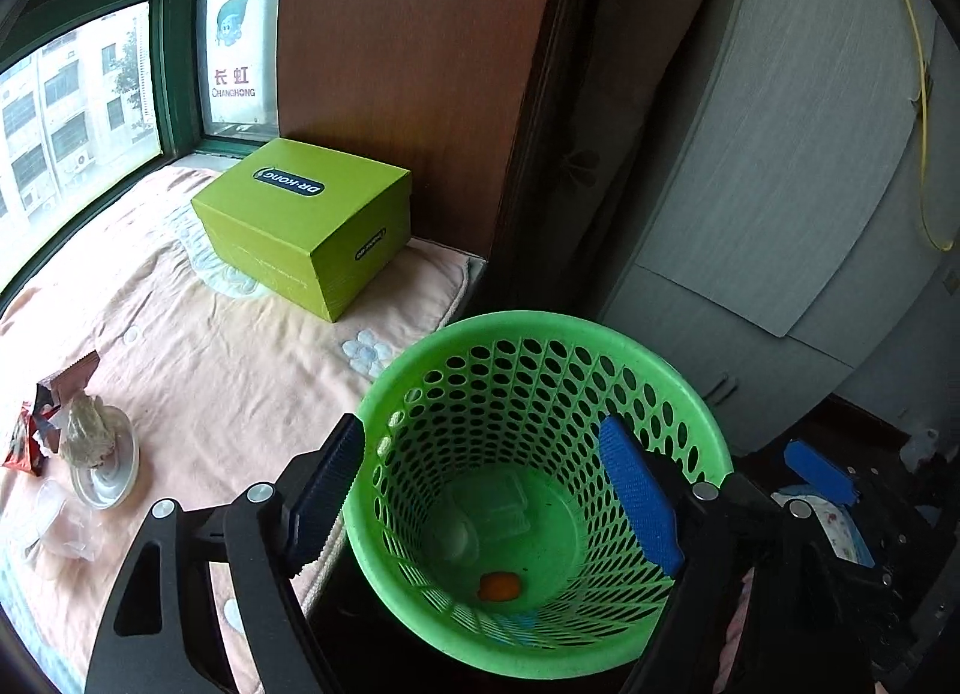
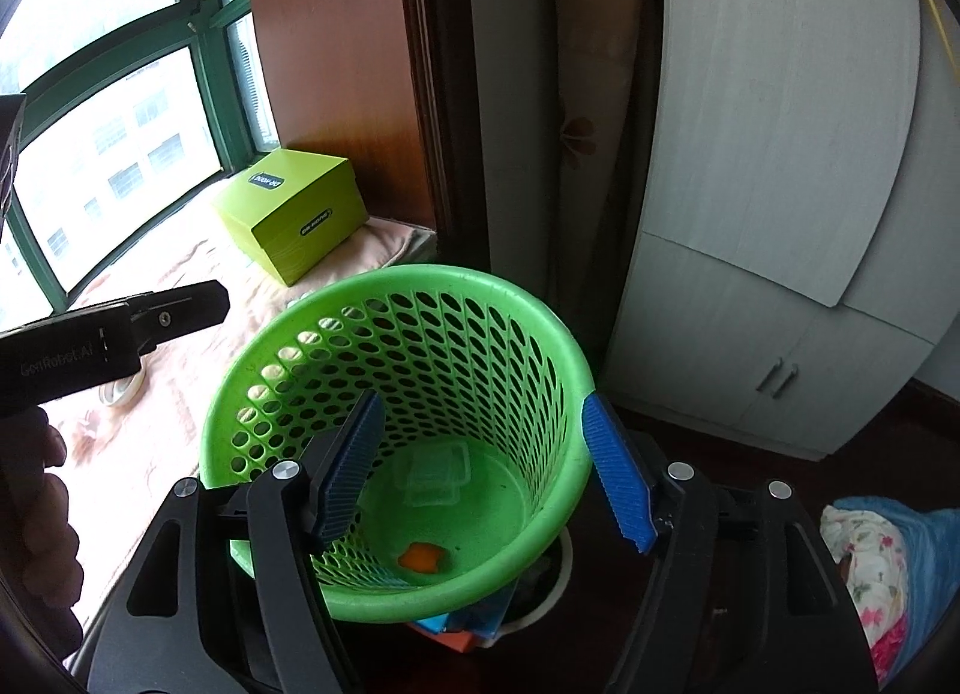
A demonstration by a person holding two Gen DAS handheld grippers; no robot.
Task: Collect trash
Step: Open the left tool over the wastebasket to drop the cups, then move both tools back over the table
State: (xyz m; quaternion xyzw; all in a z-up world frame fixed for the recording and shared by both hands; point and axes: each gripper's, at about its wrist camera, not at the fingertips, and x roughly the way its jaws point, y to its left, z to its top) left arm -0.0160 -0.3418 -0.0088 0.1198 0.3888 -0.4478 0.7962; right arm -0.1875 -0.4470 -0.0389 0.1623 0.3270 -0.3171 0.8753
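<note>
My left hand-held gripper (image 1: 489, 499) hangs over the green basket (image 1: 660, 358), its blue pads spread wide with nothing between them. My right hand-held gripper (image 2: 483, 469) is spread too and holds nothing, above the same basket. Down on the basket's floor lie an orange scrap (image 1: 499, 587) and a clear plastic lid (image 1: 499, 505). More wrappers (image 1: 42, 424) sit on the pink blanket (image 1: 228, 370), near a green box (image 1: 306, 220).
</note>
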